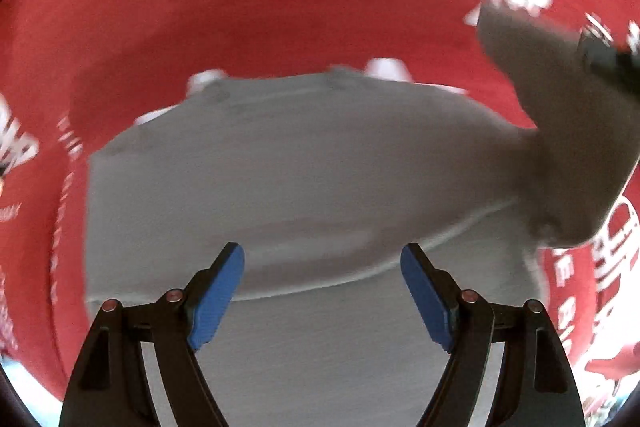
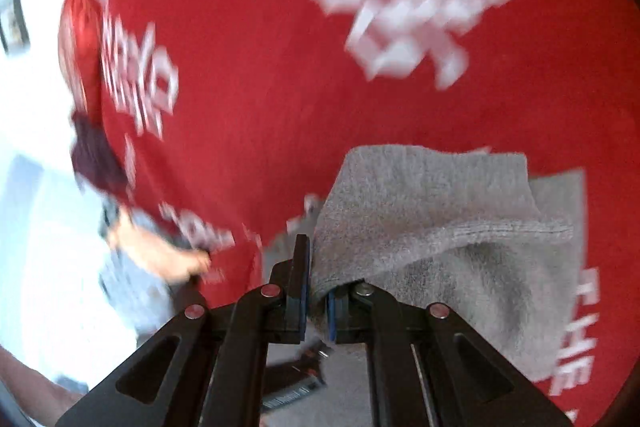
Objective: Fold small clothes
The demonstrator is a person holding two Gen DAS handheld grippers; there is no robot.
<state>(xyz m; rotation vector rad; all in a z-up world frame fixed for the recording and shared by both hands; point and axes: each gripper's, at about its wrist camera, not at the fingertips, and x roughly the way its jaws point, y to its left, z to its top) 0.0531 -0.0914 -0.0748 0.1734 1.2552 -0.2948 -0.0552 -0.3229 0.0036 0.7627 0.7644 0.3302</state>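
Note:
A grey knit garment [image 1: 300, 167] lies on a red cloth with white lettering [image 1: 240, 7]. My left gripper [image 1: 322, 287] hovers over its near part, open and empty, blue pads [image 1: 216, 299] wide apart. At the right of the left wrist view one corner of the garment [image 1: 568, 115] is lifted by the other gripper. In the right wrist view my right gripper [image 2: 318, 291] is shut on that grey garment's edge [image 2: 420, 223], the cloth draped over its right finger, above the red cloth [image 2: 280, 67].
The red cloth's edge [image 2: 100, 131] runs down the left of the right wrist view, with a person's hand [image 2: 168, 255] beside it and bright floor beyond. A dark flat object [image 2: 296, 383] lies below the right gripper.

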